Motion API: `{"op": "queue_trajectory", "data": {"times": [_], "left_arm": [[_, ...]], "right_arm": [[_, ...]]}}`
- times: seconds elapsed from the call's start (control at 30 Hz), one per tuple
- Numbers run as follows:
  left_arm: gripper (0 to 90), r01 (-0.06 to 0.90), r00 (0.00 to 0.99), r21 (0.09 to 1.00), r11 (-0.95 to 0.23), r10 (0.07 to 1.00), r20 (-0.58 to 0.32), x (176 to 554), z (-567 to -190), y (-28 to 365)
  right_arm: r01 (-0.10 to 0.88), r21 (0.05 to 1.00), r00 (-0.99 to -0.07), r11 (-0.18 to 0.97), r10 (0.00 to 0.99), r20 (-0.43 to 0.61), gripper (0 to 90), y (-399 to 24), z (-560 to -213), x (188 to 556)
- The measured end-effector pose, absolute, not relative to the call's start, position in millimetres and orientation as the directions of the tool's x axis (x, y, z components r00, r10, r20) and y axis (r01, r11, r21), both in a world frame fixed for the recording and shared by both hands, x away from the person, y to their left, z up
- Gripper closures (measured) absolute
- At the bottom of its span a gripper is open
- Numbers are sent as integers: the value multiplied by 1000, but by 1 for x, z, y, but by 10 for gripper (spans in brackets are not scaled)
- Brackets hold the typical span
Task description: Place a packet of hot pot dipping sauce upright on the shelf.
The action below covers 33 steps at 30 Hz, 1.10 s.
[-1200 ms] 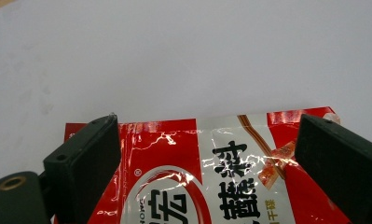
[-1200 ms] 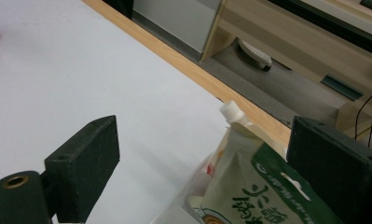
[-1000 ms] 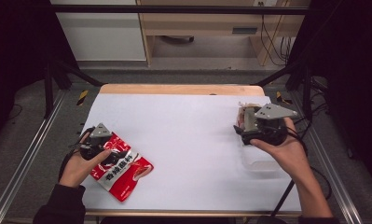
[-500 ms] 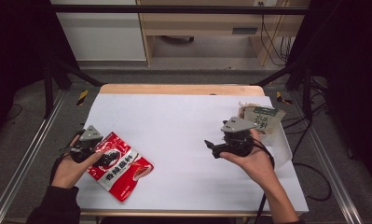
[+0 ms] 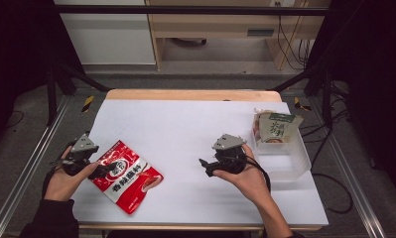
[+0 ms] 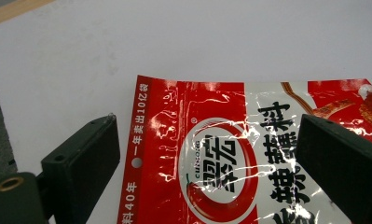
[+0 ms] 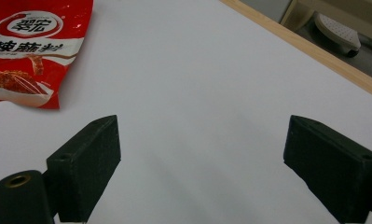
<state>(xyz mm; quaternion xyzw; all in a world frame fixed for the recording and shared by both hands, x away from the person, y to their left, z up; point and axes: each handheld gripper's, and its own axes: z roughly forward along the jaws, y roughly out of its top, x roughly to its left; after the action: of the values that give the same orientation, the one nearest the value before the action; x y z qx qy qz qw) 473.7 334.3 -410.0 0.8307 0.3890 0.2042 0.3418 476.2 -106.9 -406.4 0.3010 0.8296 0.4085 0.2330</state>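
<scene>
Left gripper wide apart, straddling the top edge of the red packet lying flat between the jaws, likely lined up for a pinch. Right gripper also spread, empty, aimed across bare table toward that packet, far ahead.

High cam overhead, gripper cams low (shared red packet).

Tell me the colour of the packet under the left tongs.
Red packet with white panel and black lettering; left gripper view.
</scene>
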Motion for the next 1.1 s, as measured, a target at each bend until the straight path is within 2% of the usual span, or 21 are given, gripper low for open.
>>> {"op": "queue_trajectory", "data": {"times": [0.57,0.9,1.1], "left_arm": [[64,525,565,740,-421,822,67,461,-418,356],[100,558,538,726,-403,841,54,463,-431,373],[159,586,525,711,-389,850,32,462,-442,383]], "right_arm": [[364,803,-689,472,716,-109,136,-93,-441,473],[370,789,-690,491,713,-121,138,-93,-449,471],[373,775,-696,510,706,-130,141,-92,-453,470]]}}
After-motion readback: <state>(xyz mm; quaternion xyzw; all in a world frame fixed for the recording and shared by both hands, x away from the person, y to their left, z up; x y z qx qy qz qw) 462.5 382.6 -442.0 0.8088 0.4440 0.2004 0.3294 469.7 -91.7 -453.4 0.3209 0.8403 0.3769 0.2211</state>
